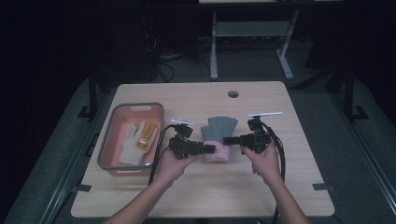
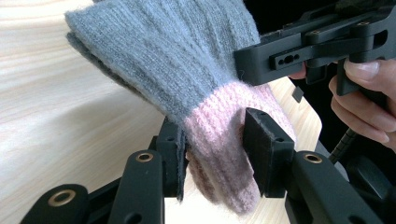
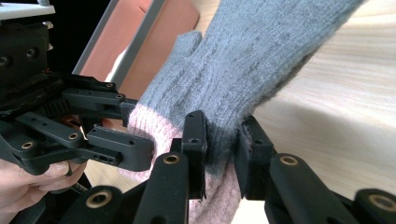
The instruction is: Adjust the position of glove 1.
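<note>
Both grippers, left gripper (image 1: 212,149) at nine o'clock and right gripper (image 1: 227,140) at three, pinch a grey-and-pink knitted glove (image 1: 217,137) above the tabletop (image 1: 261,186), fingers (image 2: 268,154) clamping its pink cuff.

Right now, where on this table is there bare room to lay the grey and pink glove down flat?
The table is bare right of the right gripper, along the near edge, and at the far edge around the cable hole. It is crowded left: the pink bin holding gloves, then the left gripper and the glove.
</note>
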Available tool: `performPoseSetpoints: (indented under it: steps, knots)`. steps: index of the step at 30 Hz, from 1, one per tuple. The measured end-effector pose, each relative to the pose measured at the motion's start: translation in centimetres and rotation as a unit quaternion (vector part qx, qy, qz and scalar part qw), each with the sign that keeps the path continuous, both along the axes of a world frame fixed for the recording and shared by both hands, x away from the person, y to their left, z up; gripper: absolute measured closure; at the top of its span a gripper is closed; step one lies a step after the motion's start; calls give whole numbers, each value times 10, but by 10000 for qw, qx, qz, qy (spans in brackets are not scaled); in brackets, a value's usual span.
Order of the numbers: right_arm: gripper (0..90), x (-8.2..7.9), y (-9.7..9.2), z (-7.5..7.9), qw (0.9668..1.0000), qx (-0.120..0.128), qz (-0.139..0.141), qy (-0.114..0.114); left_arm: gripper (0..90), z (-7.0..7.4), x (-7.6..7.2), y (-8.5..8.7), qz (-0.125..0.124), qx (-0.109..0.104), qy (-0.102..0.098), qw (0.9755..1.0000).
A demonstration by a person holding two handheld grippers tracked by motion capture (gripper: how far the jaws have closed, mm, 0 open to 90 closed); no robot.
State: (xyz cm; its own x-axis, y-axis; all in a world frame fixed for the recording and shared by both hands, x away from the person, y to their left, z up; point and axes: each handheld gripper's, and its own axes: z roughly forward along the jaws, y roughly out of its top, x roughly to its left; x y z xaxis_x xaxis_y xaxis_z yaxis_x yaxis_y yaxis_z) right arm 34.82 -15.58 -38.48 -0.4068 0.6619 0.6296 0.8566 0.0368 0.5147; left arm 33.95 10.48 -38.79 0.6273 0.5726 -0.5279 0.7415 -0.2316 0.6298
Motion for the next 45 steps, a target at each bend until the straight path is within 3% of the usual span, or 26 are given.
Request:
performPoseSetpoints:
  steps: [45]
  knots:
    - [755, 29, 59, 32, 9989, 155, 425, -145, 623, 31, 10, 64, 374, -193, -113, 9991]
